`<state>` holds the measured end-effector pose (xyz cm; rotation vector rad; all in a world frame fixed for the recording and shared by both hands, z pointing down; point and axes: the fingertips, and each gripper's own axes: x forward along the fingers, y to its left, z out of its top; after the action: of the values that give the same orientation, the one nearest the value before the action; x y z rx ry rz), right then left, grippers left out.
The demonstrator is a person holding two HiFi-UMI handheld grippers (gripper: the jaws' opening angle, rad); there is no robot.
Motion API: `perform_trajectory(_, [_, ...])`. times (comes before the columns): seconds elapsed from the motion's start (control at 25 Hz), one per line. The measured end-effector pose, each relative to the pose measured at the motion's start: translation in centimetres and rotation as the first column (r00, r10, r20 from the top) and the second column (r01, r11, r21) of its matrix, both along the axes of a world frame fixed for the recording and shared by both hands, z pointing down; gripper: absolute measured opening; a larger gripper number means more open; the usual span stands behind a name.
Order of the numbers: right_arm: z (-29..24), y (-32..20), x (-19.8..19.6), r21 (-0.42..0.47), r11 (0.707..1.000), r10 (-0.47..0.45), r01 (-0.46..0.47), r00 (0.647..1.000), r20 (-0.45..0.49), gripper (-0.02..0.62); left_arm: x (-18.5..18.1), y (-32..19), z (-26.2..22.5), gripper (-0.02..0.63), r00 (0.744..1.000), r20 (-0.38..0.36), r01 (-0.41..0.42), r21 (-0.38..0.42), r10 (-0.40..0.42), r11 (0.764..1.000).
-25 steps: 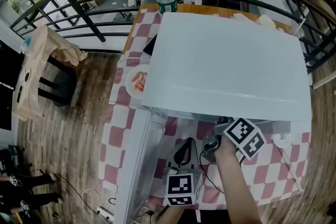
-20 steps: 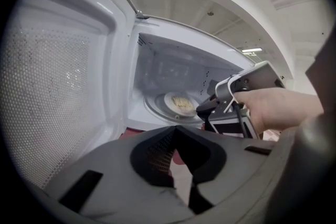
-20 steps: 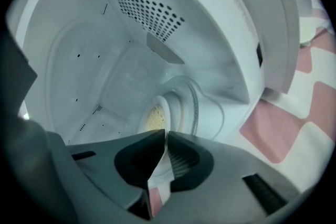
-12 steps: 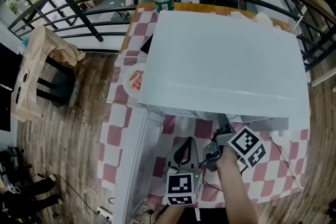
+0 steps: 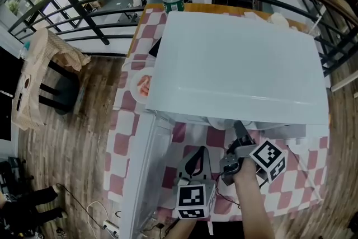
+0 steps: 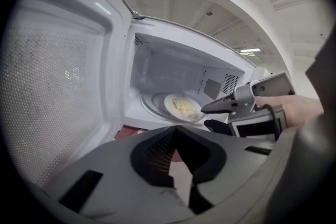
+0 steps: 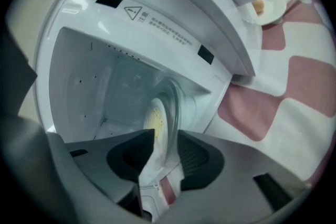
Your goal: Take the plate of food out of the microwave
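Standing open, the microwave [image 5: 240,64] leaves the plate of food [image 6: 181,106] exposed just ahead of the right gripper [image 6: 206,117], whose empty jaws are parted, presumably for its rim. The left gripper [image 6: 178,162], narrowly parted and empty, is held back.

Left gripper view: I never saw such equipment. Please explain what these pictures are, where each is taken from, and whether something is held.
There is no robot: a person holds two hand-held grippers. The head view looks down from the person's head on a white microwave standing on a checked tablecloth. The other two views ride on the grippers. The left hand-held gripper is open and empty. The right hand-held gripper is open too, jaws apart at the rim of the plate of food on the glass turntable. Nothing is held yet.
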<state>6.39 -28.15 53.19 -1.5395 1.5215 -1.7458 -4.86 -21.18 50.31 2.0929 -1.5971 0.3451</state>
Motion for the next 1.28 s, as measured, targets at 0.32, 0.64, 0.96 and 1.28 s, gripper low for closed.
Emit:
perform_trajectory(0.32, [1.0, -0.8, -1.5, -0.065, 0.997, -0.041, 0.046, 0.996, 0.076, 0.196, -0.1, 0.0, 0.0, 0.008, 1.000, -0.001, 0.005, -0.003, -0.005, 1.000])
perform_trajectory(0.64, [1.5, -1.2, -1.7, -0.127, 0.991, -0.046, 0.047, 0.999, 0.011, 0.112, -0.2, 0.3, 0.2, 0.008, 1.000, -0.003, 0.007, -0.009, -0.007, 1.000])
perform_trajectory(0.96, [1.2, -0.5, -1.5, -0.068, 0.997, -0.044, 0.048, 0.997, 0.065, 0.080, -0.2, 0.5, 0.3, 0.008, 1.000, 0.000, 0.009, -0.014, -0.009, 1.000])
perform_trajectory(1.28, [0.1, 1.4, -1.1, -0.015, 0.999, -0.051, 0.053, 0.993, 0.102, 0.031, 0.4, 0.7, 0.0, 0.008, 1.000, -0.009, 0.002, -0.010, -0.002, 1.000])
